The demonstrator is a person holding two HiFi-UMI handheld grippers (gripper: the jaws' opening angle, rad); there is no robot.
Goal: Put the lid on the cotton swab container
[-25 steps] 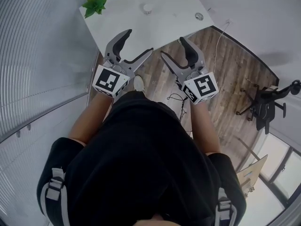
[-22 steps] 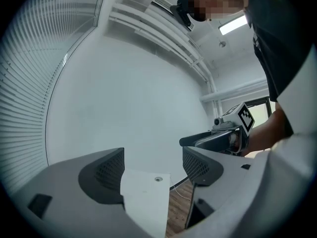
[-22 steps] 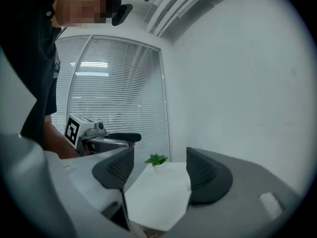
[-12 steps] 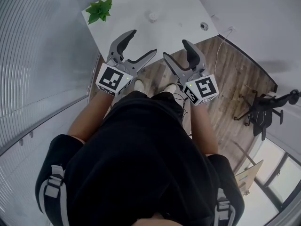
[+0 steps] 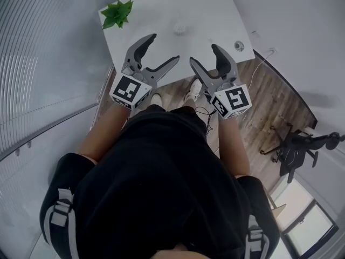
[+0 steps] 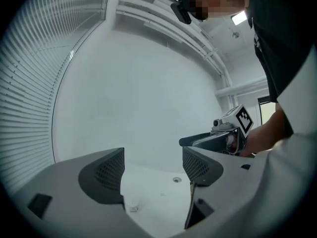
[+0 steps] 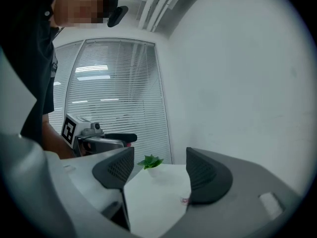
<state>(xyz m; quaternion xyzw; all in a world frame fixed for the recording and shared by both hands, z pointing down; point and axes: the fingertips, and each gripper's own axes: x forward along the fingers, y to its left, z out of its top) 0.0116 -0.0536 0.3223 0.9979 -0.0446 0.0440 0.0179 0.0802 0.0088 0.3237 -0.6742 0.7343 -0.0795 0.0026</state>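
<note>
The small clear cotton swab container [image 5: 179, 28] stands on the white table [image 5: 156, 15], far from both grippers. The round lid [image 5: 239, 46] lies near the table's right corner. My left gripper [image 5: 162, 48] and right gripper [image 5: 204, 54] are held side by side over the table's near edge, both open and empty. In the left gripper view the open left gripper [image 6: 153, 170] frames the container [image 6: 132, 208] and the lid [image 6: 177, 180]. In the right gripper view the open right gripper [image 7: 159, 167] shows the container [image 7: 184, 200] half hidden by one jaw.
A green potted plant [image 5: 117, 13] stands at the table's far left corner, and the plant [image 7: 151, 161] also shows in the right gripper view. Wooden floor [image 5: 269, 107] and an office chair [image 5: 299, 144] lie to the right. Blinds and a wall run along the left.
The table, container and lid have drawn nearer in the head view over the second. Both grippers stay open and empty, now reaching over the table's near edge.
</note>
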